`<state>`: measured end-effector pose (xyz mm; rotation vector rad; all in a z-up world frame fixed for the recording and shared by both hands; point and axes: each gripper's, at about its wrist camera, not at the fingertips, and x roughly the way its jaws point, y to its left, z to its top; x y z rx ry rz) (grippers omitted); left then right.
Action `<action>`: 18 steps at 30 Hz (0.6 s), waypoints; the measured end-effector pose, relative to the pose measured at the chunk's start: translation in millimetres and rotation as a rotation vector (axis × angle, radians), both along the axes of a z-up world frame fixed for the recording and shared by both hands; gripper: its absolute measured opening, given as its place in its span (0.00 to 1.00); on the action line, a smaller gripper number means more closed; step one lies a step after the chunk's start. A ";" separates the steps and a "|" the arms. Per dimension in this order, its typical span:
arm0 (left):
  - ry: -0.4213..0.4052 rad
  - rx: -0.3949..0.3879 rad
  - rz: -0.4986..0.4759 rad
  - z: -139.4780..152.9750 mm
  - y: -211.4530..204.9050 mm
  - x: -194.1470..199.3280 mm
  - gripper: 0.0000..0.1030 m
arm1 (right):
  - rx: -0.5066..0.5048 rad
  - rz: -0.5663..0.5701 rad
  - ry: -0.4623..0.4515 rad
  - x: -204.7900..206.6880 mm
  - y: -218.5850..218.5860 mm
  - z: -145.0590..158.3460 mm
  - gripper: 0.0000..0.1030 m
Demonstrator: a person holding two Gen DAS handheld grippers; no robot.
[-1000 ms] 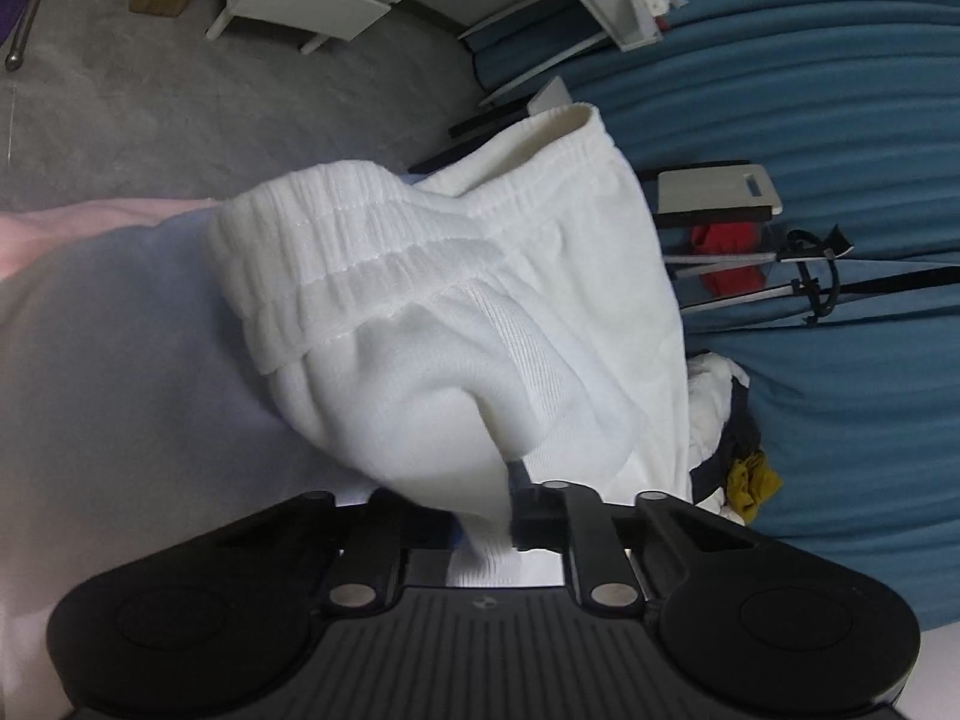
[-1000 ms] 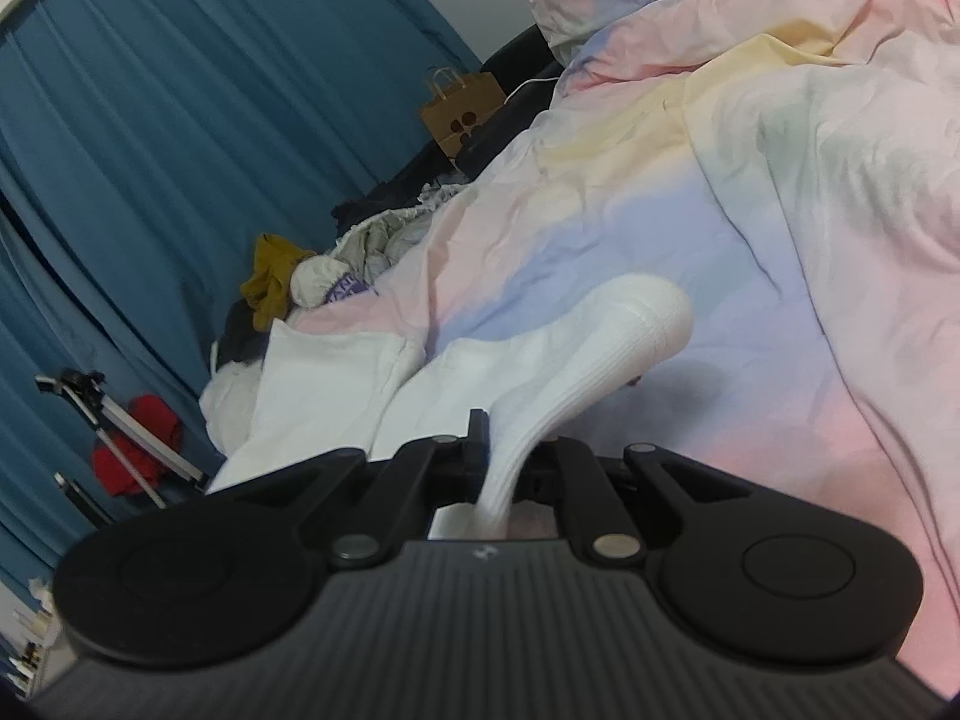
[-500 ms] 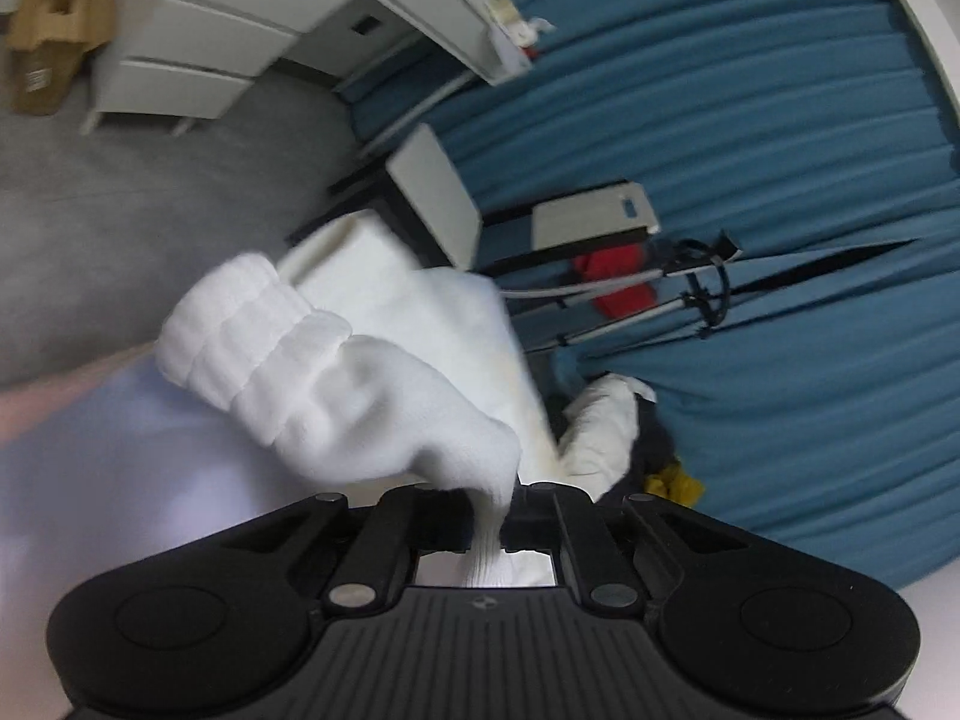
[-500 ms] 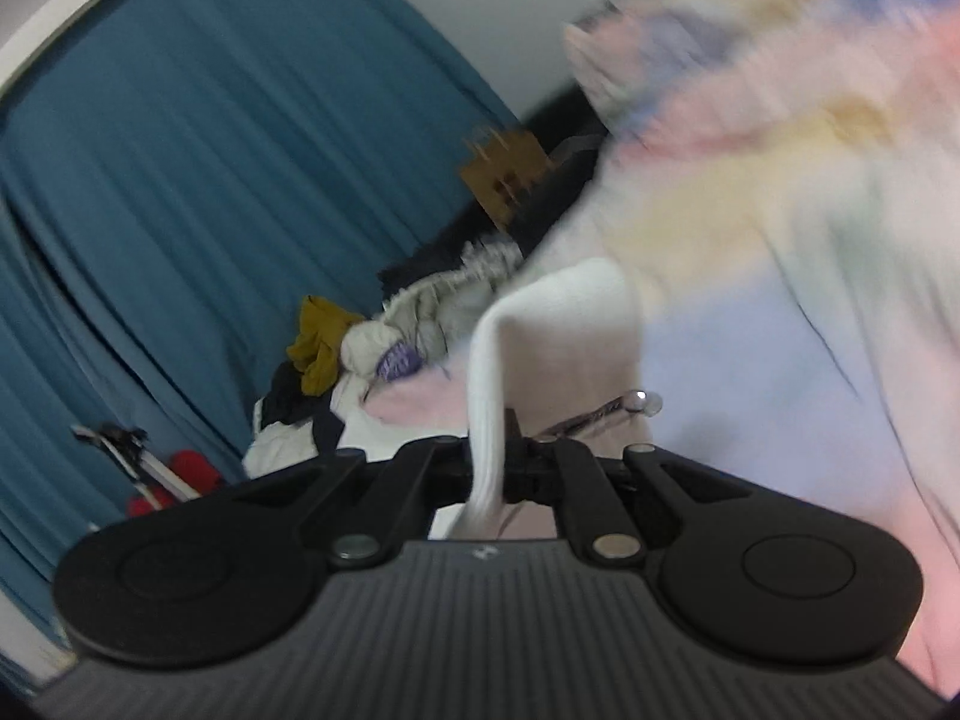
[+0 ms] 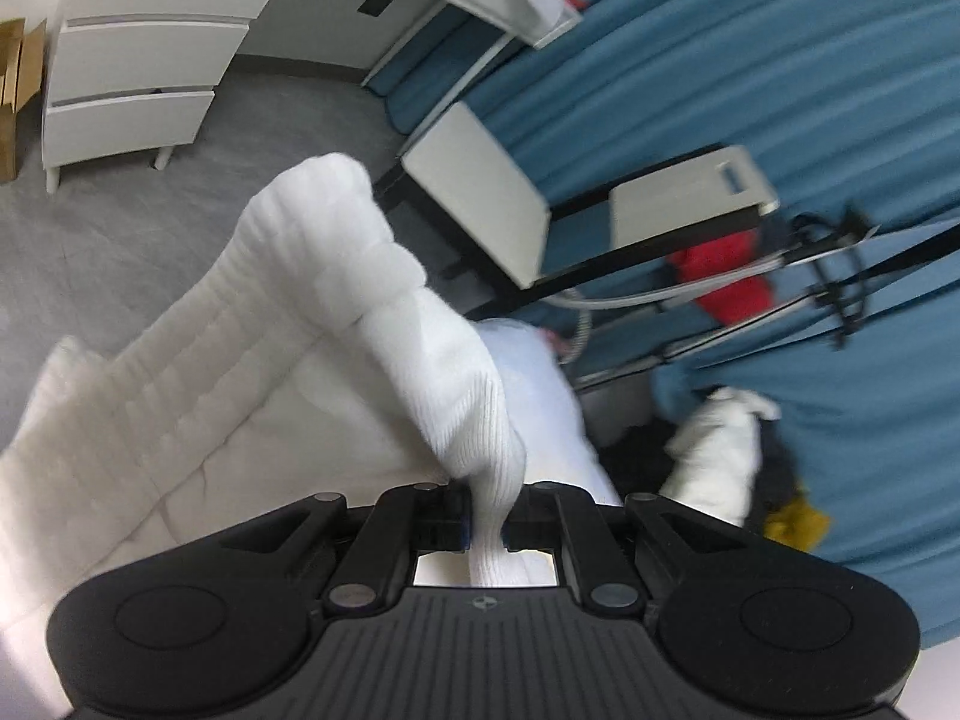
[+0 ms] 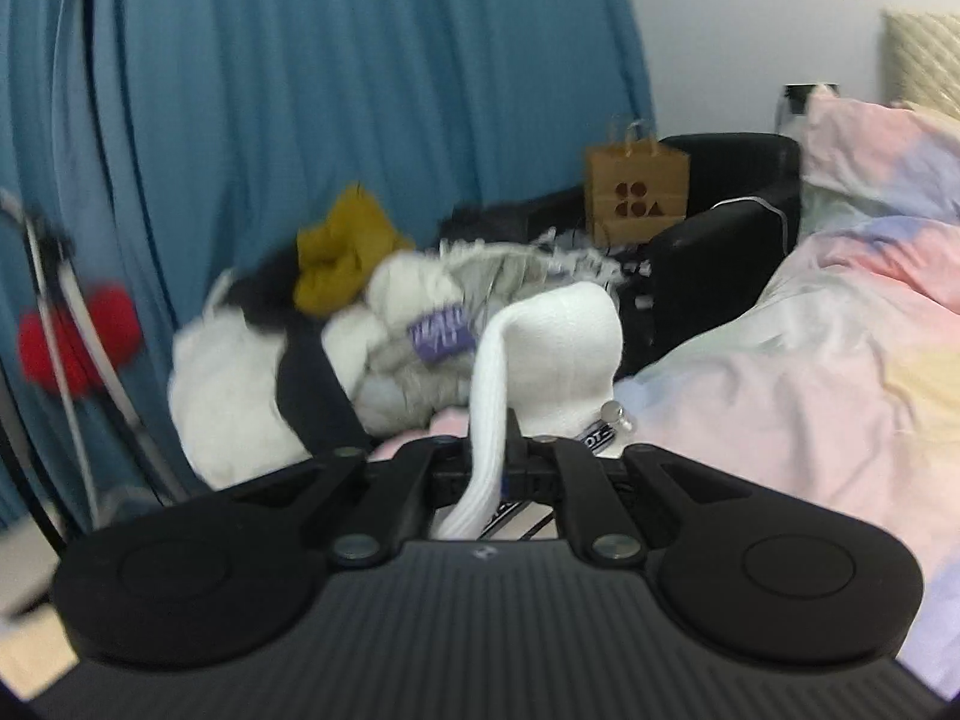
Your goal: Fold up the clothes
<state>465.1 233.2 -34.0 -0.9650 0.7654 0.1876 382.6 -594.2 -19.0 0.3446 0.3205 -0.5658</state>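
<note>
The white ribbed-knit garment [image 5: 372,324] with a gathered elastic band is lifted into the air, held at two places. The left gripper [image 5: 487,519] is clamped nearly closed on a narrow fold of it, and the cloth rises from the jaws in a bunched hump, the rest trailing down toward the lower left. The right gripper [image 6: 489,462] likewise pinches a thin ribbed strip of the same white garment [image 6: 558,348] between jaws that stand almost together.

Beyond the garment, in the right wrist view, lies the pastel pink, blue and yellow duvet [image 6: 810,372]; a heap of unsorted clothes [image 6: 360,312], topped by a mustard piece, sits behind it against the blue pleated curtain [image 6: 300,90], beside a brown paper bag [image 6: 637,186].

Both holds take only a slim edge of stretchy knit, so a quick pull apart could let the fabric slide out of one gripper. The bunched hump also suggests twisted layers; laid down so, the garment would probably crease unevenly, or land on the clothes heap rather than the duvet.
</note>
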 end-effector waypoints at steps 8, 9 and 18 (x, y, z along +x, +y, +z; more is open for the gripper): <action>-0.022 -0.041 -0.075 -24.8 16.9 -5.8 0.64 | 0.169 0.085 -0.064 -41.6 -16.0 -8.8 0.28; -0.038 -0.045 -0.091 -22.1 20.0 -15.6 0.67 | 0.175 0.084 -0.062 -54.1 -15.2 -7.2 0.37; -0.050 -0.131 -0.130 -26.0 37.4 -163.8 0.95 | 0.452 0.001 -0.062 -175.2 -20.7 -36.7 0.50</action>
